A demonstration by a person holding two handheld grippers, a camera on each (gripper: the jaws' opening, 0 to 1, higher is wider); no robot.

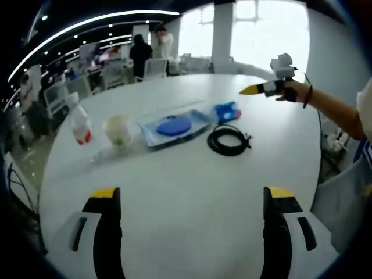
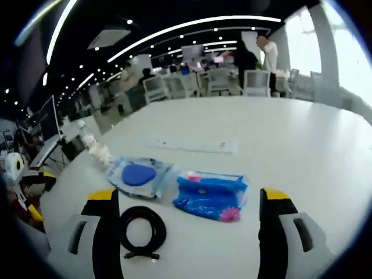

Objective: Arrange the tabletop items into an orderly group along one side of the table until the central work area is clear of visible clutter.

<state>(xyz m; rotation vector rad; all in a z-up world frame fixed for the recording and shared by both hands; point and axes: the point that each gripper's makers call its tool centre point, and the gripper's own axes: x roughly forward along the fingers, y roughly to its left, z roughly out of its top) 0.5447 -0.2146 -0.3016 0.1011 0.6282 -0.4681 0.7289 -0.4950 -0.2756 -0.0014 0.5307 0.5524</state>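
Note:
On the round white table [image 1: 192,174] lie a black coiled cable [image 1: 228,140], a blue packet [image 1: 226,110] and a clear bag holding a blue disc [image 1: 173,126]. A white cup [image 1: 118,130] and a small bottle with a red base [image 1: 81,125] stand to their left. My left gripper [image 1: 192,193] is open over bare table, short of the items. A hand holds my right gripper [image 1: 256,89] in the air past the packet. In the right gripper view that gripper [image 2: 190,195] is open, with the blue packet [image 2: 210,195] seen between its jaws, the cable [image 2: 142,229] and the clear bag [image 2: 138,174] to the left.
A long flat white strip [image 2: 192,145] lies on the table beyond the packet. The person's forearm [image 1: 331,107] reaches in over the table from the right. Chairs [image 2: 256,81], desks and standing people [image 1: 139,52] surround the table's far side.

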